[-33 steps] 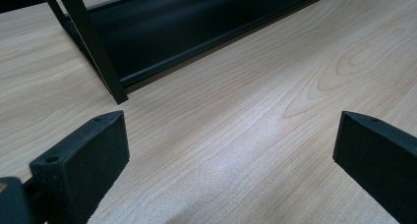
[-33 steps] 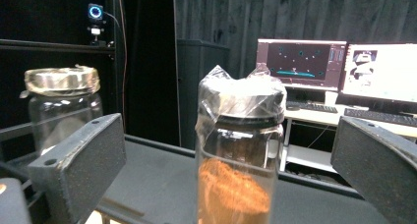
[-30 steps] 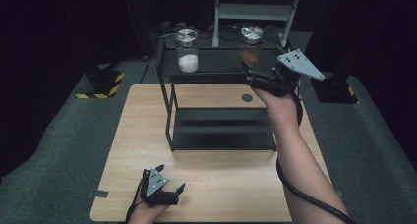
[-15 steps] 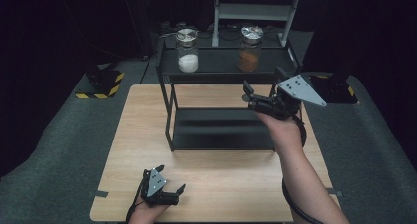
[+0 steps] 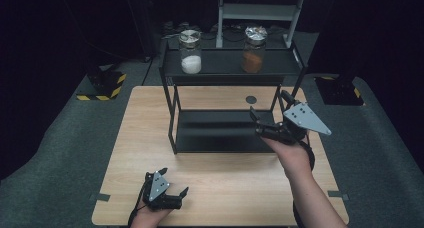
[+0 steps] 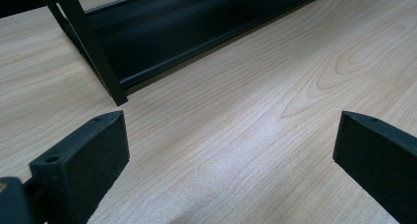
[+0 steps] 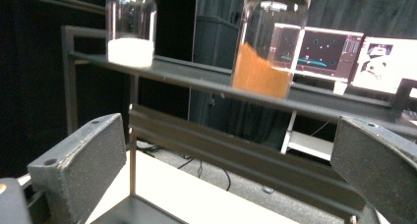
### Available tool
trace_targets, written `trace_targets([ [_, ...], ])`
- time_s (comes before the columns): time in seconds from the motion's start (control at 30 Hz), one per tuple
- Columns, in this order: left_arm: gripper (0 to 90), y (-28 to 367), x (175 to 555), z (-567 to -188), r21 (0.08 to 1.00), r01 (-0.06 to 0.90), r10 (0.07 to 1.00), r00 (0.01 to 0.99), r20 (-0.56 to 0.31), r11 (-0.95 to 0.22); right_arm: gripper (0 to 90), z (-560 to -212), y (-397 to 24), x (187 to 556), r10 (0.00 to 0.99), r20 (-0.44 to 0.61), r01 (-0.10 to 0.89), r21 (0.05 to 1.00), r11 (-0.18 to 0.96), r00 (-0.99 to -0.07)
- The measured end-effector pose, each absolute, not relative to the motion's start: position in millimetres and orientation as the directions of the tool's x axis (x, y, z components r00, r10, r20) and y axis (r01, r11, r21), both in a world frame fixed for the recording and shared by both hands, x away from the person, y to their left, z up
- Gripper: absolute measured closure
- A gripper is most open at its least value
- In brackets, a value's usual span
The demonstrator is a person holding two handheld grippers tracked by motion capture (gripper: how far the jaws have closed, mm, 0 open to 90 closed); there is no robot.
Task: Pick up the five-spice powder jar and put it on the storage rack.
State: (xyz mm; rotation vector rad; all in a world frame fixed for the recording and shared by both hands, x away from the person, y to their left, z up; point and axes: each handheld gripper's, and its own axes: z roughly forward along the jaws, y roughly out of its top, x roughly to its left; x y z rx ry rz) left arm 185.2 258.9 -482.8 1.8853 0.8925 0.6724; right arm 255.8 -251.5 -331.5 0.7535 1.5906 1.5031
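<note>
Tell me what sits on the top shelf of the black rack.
On the black rack's top shelf stand two lidded glass jars: one with white powder at left, one with orange powder at right. Nothing else shows there; the shelf's underside is hidden from above.

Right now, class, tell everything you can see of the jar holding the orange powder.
The jar of orange powder is clear glass with a shiny, crinkled silvery top. It stands upright on the top shelf of the black metal rack, toward its right end, apart from the jar of white powder. Its powder fills roughly the lower part, the surface slanted. Nothing grips it.
</note>
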Motion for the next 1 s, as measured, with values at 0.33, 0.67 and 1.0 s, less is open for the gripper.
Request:
trace_targets([
  [0.33, 0.8, 258.2, 185.7, -482.1, 0.894, 0.305, 0.8, 0.593, 0.091, -0.327, 0.0, -364.6, -258.0, 234.8, 0.853, -0.168, -0.074, 0.986, 0.152, -0.495],
  [0.67, 0.8, 258.9, 185.8, -482.4, 0.896, 0.305, 0.801, 0.593, 0.088, -0.324, 0.0, -389.5, -260.6, 221.1, 0.851, -0.193, -0.036, 0.979, 0.201, -0.489],
  [1.0, 0.8, 258.2, 186.0, -481.9, 0.894, 0.308, 0.801, 0.592, 0.088, -0.326, 0.0, -415.5, -263.3, 210.7, 0.848, -0.214, 0.011, 0.968, 0.251, -0.485],
])
